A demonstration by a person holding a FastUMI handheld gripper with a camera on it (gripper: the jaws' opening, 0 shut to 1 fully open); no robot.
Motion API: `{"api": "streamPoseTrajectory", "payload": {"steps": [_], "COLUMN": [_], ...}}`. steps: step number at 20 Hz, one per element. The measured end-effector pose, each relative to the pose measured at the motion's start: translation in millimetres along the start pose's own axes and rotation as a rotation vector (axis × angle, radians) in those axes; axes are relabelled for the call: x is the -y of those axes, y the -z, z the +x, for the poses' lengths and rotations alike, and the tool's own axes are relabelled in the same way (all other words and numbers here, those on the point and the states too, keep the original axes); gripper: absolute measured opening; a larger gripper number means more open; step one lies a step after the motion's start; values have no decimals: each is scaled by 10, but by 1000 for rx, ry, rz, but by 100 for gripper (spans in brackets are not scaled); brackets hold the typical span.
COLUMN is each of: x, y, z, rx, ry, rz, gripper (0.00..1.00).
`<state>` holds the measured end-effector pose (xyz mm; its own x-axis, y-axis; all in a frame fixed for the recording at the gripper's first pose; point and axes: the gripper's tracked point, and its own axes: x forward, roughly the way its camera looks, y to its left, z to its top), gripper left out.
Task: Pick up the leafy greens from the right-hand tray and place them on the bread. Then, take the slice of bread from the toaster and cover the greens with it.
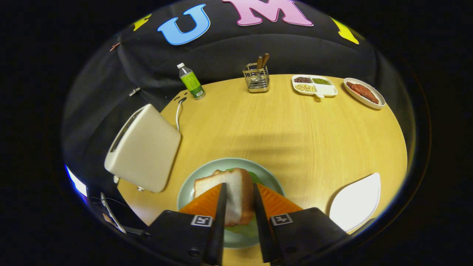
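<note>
Pale wood counter [295,140] carries everything in the booth. Tongs [238,195] are pinching a slice of bread [236,188] between both fingers, held upright on its edge, w/ crust showing at the bottom. Slice hangs over a light green plate [225,164] just below the fingers. On that plate, leafy greens [255,176] peek out behind the held slice, and more green shows under it; beyond the held slice, the edge of a bottom slice [217,172] can just be made out. Held bread looks lined up over the plate so it can be laid down as the cover, which I judge to be the step in hand; greens appear already placed.

Cream toaster [142,147] sits left of the plate, near it, tilted in this lens, its slot facing up & away; cord runs behind it. White tray [356,203] sits right of the plate, apart from it, w/ no greens visible on it.

Far side of the counter: green bottle [192,81], wire holder w/ utensils [257,77], divided dish of beans [314,85], and an oval dish w/ something reddish [364,92]. None are near the work.

Next move prob. needs the slice tipped flat before release, else it may land on edge & slide off the greens.
</note>
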<state>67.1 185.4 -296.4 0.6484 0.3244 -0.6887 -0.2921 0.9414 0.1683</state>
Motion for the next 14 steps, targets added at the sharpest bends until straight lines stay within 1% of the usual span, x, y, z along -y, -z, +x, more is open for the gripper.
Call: {"api": "streamPoseTrajectory", "payload": {"steps": [1, 2, 3, 5, 7, 11, 14], "x": [91, 133, 147, 212, 268, 364, 454], "y": [59, 59, 21, -85, -229, -622, -944], "z": [15, -5, -48, -161, -320, -795, -1219], "rx": [-8, 1, 20, 68, 125, 269, 374], "ry": [34, 48, 53, 72, 88, 125, 162], "rz": [-35, -52, -61, -80, -97, -113, -150], "gripper": [58, 60, 74, 96, 100, 100, 100]}}
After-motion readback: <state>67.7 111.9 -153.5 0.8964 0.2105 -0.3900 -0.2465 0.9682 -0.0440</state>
